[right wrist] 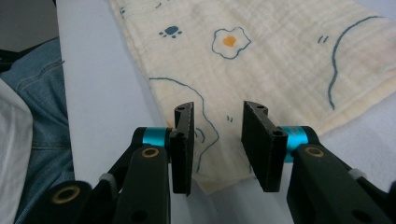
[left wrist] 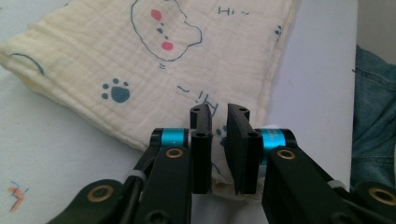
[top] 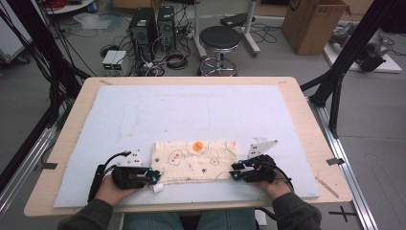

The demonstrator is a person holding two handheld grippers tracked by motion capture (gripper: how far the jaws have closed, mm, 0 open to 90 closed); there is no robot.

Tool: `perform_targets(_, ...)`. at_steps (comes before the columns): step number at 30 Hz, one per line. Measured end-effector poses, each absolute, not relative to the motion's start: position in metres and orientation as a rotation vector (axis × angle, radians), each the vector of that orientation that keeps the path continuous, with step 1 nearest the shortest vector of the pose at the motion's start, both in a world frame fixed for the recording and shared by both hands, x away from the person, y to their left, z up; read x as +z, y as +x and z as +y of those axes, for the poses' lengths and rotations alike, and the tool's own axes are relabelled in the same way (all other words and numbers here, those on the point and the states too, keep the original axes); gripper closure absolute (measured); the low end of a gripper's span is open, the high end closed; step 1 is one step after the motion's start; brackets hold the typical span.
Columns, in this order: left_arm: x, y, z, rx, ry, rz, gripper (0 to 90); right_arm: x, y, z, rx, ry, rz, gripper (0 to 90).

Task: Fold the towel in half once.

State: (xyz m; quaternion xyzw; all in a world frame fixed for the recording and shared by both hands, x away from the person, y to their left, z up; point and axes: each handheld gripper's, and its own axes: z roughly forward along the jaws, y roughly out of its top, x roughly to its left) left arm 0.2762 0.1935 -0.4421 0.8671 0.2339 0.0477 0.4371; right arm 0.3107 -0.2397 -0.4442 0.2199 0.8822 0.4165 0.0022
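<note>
A folded cream cloth [top: 194, 160] printed with small animals, paw marks and an orange spot lies on the pale blue mat near the table's front. My left gripper [top: 155, 177] sits at its near left corner. In the left gripper view the jaws [left wrist: 219, 112] stand almost together, with the cloth [left wrist: 140, 70] corner pinched between them. My right gripper [top: 234, 175] is at the near right corner. In the right gripper view it [right wrist: 219, 109] is open, its jaws either side of the cloth [right wrist: 280, 60] corner, which lies flat on the mat.
The blue mat [top: 191, 110] covers most of the wooden table [top: 72, 124]. Beyond the far edge stand a black stool [top: 220, 40], computer towers [top: 143, 26] and a cardboard box [top: 311, 24]. The person's jeans [left wrist: 373, 116] show past the table's front edge.
</note>
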Motion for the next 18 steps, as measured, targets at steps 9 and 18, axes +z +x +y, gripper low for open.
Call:
perform_targets(9, -0.433, 0.274, 0.195, 0.128, 2.100, 0.565, 69.3, -0.433, 0.308, -0.237, 1.437, 0.659, 2.725, 53.5)
perform_targets(18, -0.429, 0.276, 0.200, 0.139, 2.048, 0.595, 61.4, -0.428, 0.312, -0.240, 1.510, 0.750, 2.686, 33.5)
